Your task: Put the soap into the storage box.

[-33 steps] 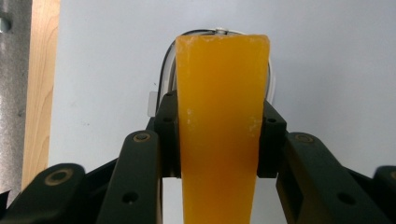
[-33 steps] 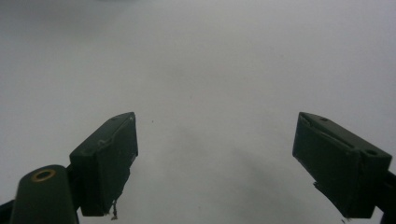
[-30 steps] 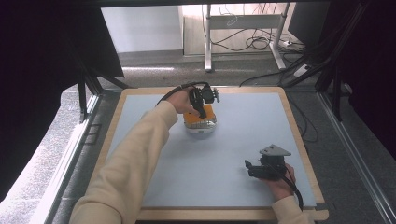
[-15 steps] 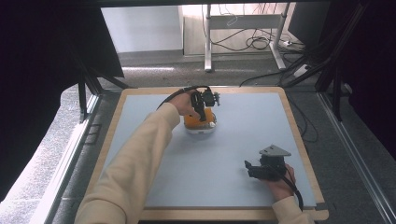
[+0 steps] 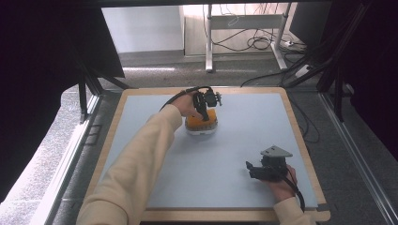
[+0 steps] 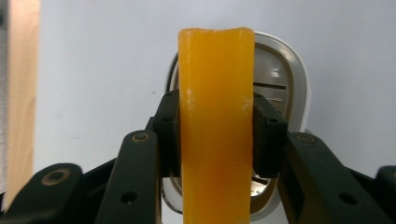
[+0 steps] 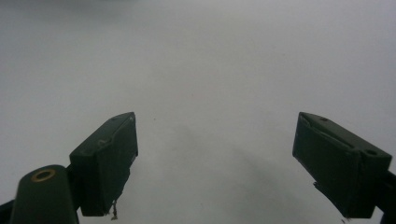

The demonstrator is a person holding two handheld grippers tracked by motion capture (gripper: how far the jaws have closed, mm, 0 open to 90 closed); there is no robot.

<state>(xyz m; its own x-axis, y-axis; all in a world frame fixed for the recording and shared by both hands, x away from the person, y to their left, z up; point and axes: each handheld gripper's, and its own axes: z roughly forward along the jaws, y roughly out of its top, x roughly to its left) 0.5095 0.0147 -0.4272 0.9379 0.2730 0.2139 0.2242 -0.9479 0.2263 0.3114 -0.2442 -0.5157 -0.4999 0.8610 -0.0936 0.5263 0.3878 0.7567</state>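
Observation:
A thick orange piece stands edge-on between the jaws of my left gripper, above a white oval base with a grey inside. Both black pads touch its sides, and the jaws have just been opening a little with the piece still between them. In the high view the left gripper points down onto the orange piece on its white base, at the middle back of the mat. My right gripper rests at the front right, open with nothing between its jaws.
A pale blue mat covers the wooden-framed table. The left sleeve crosses the mat's left half from the front edge. Cables and a stand's legs lie on the floor beyond the table.
The left gripper has shifted only slightly over the orange piece. The right gripper has stayed where it was.

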